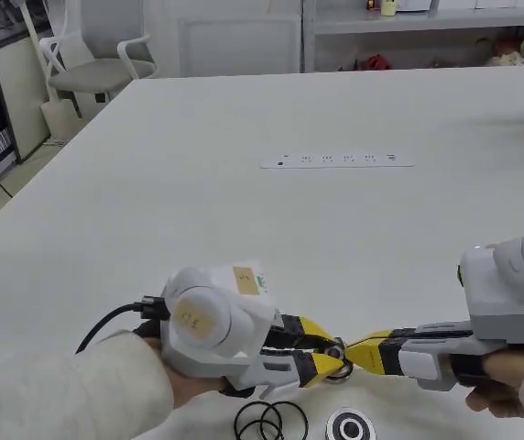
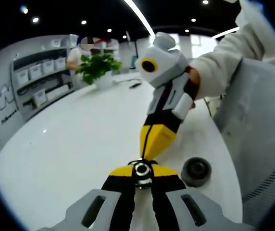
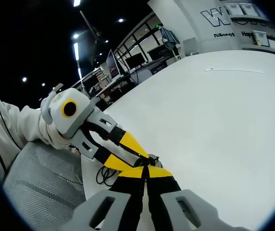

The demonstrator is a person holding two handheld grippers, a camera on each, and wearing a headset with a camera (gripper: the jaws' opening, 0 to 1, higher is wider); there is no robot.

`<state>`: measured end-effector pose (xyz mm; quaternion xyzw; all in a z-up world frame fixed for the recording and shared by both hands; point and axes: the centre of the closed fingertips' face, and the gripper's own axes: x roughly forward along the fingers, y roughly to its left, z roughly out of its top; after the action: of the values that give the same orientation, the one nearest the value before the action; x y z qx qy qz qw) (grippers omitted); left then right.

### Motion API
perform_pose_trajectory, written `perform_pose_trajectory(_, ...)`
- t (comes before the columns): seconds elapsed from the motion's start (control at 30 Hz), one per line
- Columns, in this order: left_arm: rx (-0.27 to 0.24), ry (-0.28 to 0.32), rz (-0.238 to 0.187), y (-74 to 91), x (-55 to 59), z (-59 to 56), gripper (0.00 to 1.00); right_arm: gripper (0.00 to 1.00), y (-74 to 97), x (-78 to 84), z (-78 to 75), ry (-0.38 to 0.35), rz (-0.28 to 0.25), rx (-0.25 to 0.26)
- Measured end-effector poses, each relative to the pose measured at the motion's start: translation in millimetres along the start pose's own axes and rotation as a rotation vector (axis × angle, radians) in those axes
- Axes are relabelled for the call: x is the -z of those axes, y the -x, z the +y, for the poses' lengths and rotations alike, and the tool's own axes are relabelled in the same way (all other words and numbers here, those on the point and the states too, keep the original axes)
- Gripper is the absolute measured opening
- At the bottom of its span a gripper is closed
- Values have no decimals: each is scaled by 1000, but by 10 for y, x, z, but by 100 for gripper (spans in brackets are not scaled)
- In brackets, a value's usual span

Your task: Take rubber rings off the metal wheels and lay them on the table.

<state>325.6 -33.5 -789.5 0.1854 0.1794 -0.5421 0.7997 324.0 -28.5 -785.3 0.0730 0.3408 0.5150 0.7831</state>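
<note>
In the head view, the left claw [image 1: 322, 357] and the right claw [image 1: 358, 353] meet tip to tip, low over the white desk [image 1: 244, 183]. A small metal wheel [image 1: 335, 352] sits between them. Black rubber rings [image 1: 271, 422] lie on the desk just under the left claw. A second wheel [image 1: 351, 428] lies beside the rings.

In the left gripper view, the left claw [image 2: 142, 174] is closed tight on the metal wheel [image 2: 141, 168]. The right claw [image 2: 152, 144] comes down onto the wheel. Its two jaws are pressed together. The second wheel [image 2: 196, 171] rests on the desk nearby.

In the right gripper view, the right claw [image 3: 146, 172] has almost no gap. I cannot tell if it pinches anything. The left claw [image 3: 140, 158] touches its tip.
</note>
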Motion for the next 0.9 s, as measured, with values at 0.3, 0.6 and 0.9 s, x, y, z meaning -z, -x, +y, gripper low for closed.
perform_pose_trajectory(0.3,5,-19,31,4,-1,-1,12,0,12,-40,-4,-2,-14,-3)
perform_pose_trajectory(0.6,33,-4,21,126,-96,2,27,0,27,-47,-4,1,-11,0)
perform_pose_trajectory(0.9,15,21,-48,392,-355,104,44,0,64,-92,32,1,-18,-15)
